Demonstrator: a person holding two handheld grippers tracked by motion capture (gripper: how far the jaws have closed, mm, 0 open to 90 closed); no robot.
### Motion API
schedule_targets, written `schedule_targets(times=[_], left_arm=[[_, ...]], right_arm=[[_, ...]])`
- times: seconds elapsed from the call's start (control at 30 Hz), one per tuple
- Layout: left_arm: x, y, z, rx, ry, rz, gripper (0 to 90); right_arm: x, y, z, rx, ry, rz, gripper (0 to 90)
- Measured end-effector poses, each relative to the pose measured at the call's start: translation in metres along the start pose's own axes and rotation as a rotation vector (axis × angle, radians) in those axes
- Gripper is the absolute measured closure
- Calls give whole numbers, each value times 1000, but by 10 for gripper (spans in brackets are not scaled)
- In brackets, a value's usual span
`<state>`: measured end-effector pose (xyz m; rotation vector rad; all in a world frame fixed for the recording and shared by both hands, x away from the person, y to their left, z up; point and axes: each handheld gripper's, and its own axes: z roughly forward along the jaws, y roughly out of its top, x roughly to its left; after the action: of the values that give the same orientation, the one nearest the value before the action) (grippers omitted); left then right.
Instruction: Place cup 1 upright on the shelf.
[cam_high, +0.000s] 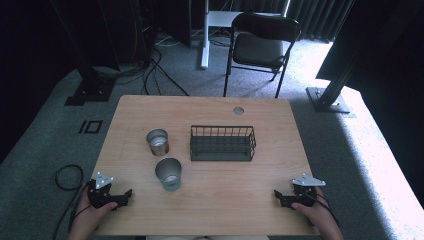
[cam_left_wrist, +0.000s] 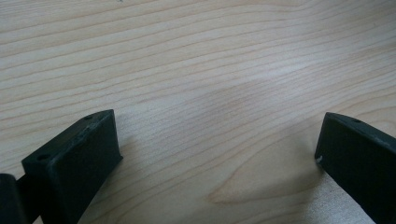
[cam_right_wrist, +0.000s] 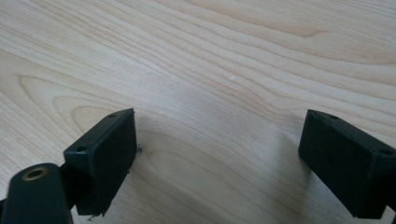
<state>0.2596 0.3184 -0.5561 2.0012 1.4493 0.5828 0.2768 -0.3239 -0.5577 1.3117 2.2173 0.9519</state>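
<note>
Two metal cups (cam_high: 163, 157) stood left of centre on the table (cam_high: 260, 200) in the high view, the nearer one just in front of the farther, with a wire basket (cam_high: 222, 143) to their right. The left tool (cam_high: 126, 196) rested at the near left corner, the right tool (cam_high: 279, 196) at the near right, both well apart from the cups. In the left gripper view, the jaws stood wide over bare wood. In the right gripper view, the jaws likewise stood wide, nothing between them.

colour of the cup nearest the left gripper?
Pale teal-green cup with a light rim; shows best in the high view.
</note>
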Motion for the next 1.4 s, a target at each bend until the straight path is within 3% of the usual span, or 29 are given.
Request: schedule_targets(times=[0.53, 0.97, 1.4], left_arm=[[0, 0, 0, 0, 0, 0, 4], [0, 0, 0, 0, 0, 0, 4], [0, 0, 0, 1, 0, 0, 4]], right_arm=[[0, 1, 1, -6, 5, 5, 112], [11, 13, 6, -16, 42, -61, 114], [31, 30, 15, -31, 114, -124, 114]])
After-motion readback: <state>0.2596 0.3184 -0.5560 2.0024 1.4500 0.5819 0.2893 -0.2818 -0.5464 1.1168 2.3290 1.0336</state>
